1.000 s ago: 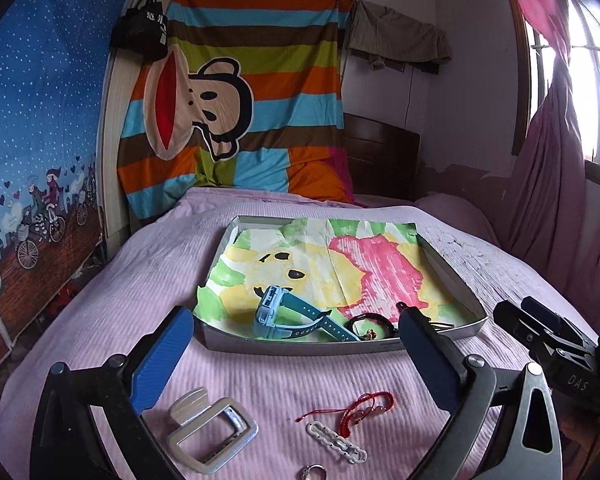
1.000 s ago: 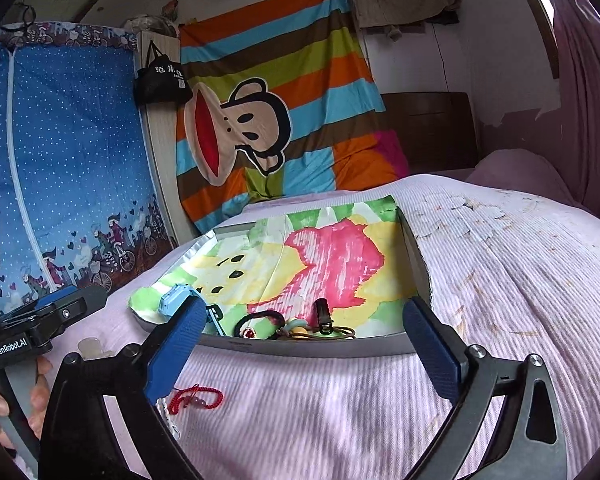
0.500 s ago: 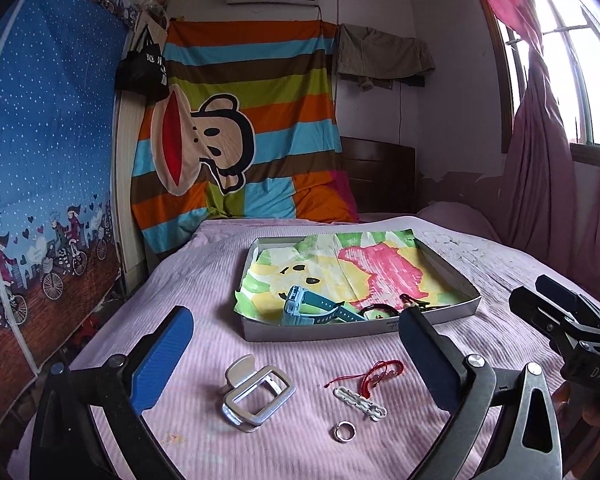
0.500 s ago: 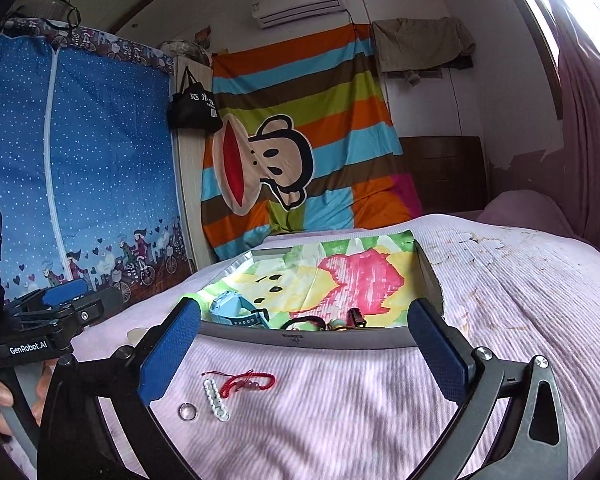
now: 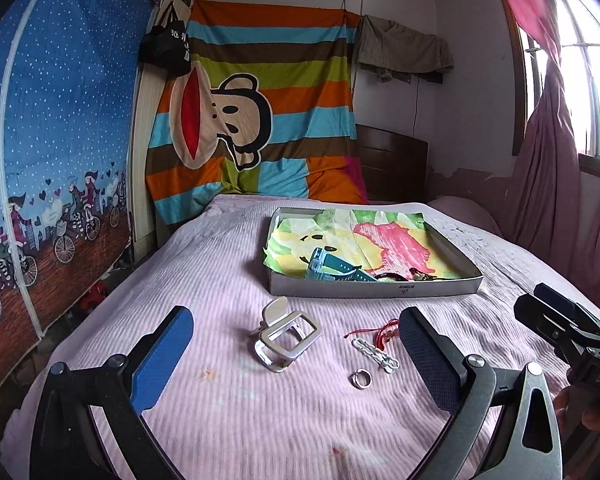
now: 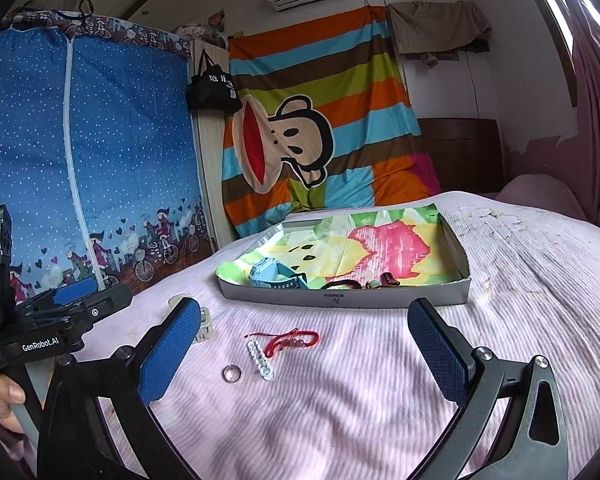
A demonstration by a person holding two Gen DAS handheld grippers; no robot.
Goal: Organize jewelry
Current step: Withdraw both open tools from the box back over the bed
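1. The bed (image 5: 228,272), under its pink ribbed cover, carried everything I worked on.
2. The shallow grey tray (image 5: 374,290) lay on the bed, lined with a bright painted sheet; it serves as my landmark.
3. My left tongs (image 5: 296,354) hung over the bed on the near side of the tray, pads wide apart and holding nothing.
4. My right tongs (image 6: 304,354) also hung near the tray's front wall, spread apart and empty.
5. A teal watch (image 5: 332,268) lay inside the tray, against its front wall toward the left end.
6. A silver square buckle (image 5: 286,340) lay on the bed in front of the tray, well clear of it.
7. A red cord bracelet (image 6: 296,340) lay in front of the tray, right of the buckle.
8. A white link piece (image 6: 260,360) lay just nearer me than the cord, touching its loop.
9. A small silver ring (image 6: 232,373) lay farthest from the tray, just beside the white piece.
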